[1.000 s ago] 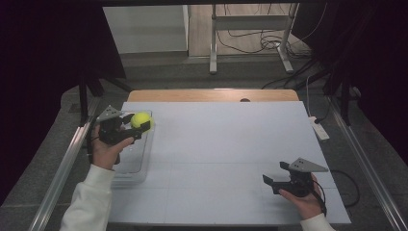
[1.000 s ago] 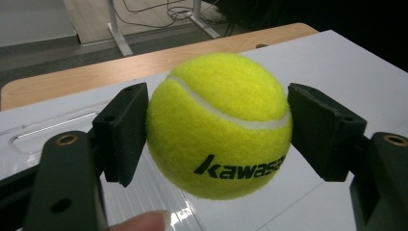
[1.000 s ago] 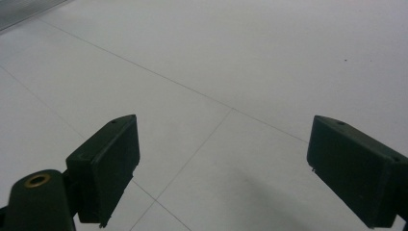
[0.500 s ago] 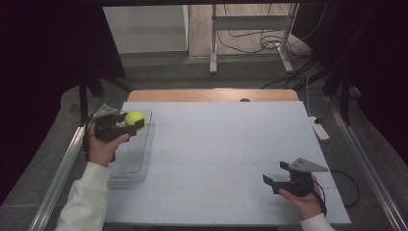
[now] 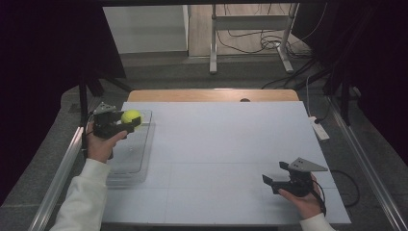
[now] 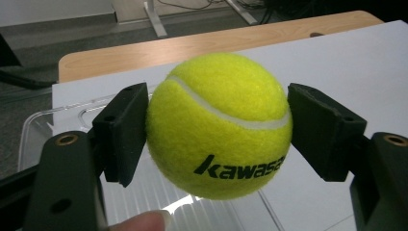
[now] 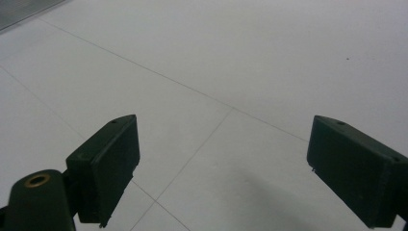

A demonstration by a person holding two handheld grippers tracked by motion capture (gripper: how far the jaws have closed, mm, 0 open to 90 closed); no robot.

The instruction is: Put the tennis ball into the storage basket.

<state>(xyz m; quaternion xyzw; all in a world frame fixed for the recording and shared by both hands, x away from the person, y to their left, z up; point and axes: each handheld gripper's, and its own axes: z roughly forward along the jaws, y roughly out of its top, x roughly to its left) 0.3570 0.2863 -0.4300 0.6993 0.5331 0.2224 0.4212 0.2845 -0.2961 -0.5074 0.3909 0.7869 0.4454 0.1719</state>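
The left gripper holds a yellow-green ball at the far left part of the desk. In the left gripper view the ball sits between the two black pads, which press on its two sides, so this gripper is clamped on the ball. The ball has a white seam across its upper half and black letters on its lower front that read "kawasa"; the end of the word is hidden behind the pad. A fingertip of the person shows at the bottom edge of this view.

Under and beside the ball there is a clear plastic tray that lies on the left edge of the desk. In the left gripper view the tray has a ribbed bottom and a raised rim. The ball seems to hang above the far end of the tray and not to rest on it, but I cannot tell this for sure from the high view.

The right gripper is at the near right part of the desk, well apart from the ball and the tray. The right hand holds it low over the white surface. In the right gripper view its jaws stand wide apart with nothing between them, and the gripper looks down on the bare desk with thin lines crossing it.

A white power strip lies at the right edge of the desk.
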